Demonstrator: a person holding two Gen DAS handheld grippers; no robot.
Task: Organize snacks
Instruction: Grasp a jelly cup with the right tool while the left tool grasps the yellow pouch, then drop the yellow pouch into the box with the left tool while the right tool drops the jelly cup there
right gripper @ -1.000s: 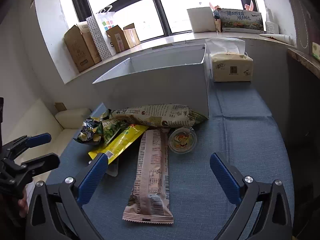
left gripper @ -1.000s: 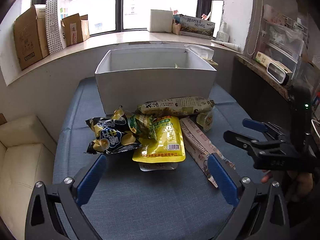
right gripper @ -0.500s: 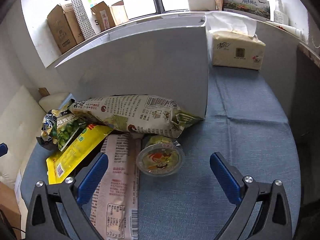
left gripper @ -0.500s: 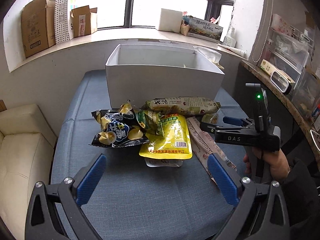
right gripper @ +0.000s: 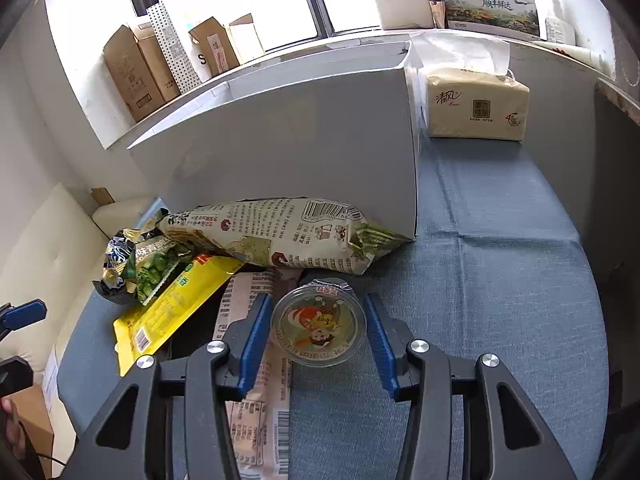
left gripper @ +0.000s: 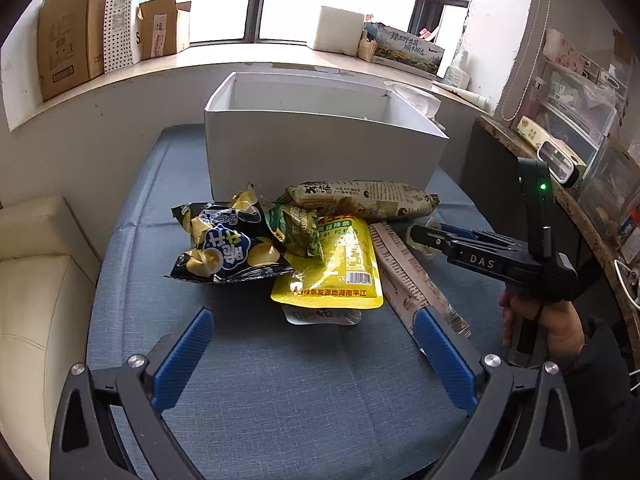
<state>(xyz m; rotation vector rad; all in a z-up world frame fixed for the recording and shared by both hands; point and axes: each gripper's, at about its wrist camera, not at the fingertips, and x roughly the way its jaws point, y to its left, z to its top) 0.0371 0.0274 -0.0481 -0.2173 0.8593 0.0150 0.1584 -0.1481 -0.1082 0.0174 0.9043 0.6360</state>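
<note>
Snacks lie piled on the blue cloth before a white box point(left gripper: 320, 148): a black chip bag point(left gripper: 228, 246), a yellow pouch point(left gripper: 340, 268), a long cream bag point(left gripper: 364, 200), a pale flat pack point(left gripper: 412, 276) and a small round jelly cup point(right gripper: 319, 326). My right gripper point(right gripper: 319, 330) straddles the jelly cup, one jaw on each side, with small gaps left; it also shows in the left wrist view point(left gripper: 424, 236). My left gripper point(left gripper: 312, 344) is open and empty, held back in front of the pile.
A tissue pack point(right gripper: 476, 106) stands right of the white box point(right gripper: 280, 148). Cardboard boxes point(left gripper: 68, 32) line the window sill. A cream sofa point(left gripper: 36, 292) is at the left, a shelf with clutter point(left gripper: 560, 120) at the right.
My right gripper has moved forward and down over the jelly cup and narrowed its jaws around it. My left gripper has drifted slightly closer, still open.
</note>
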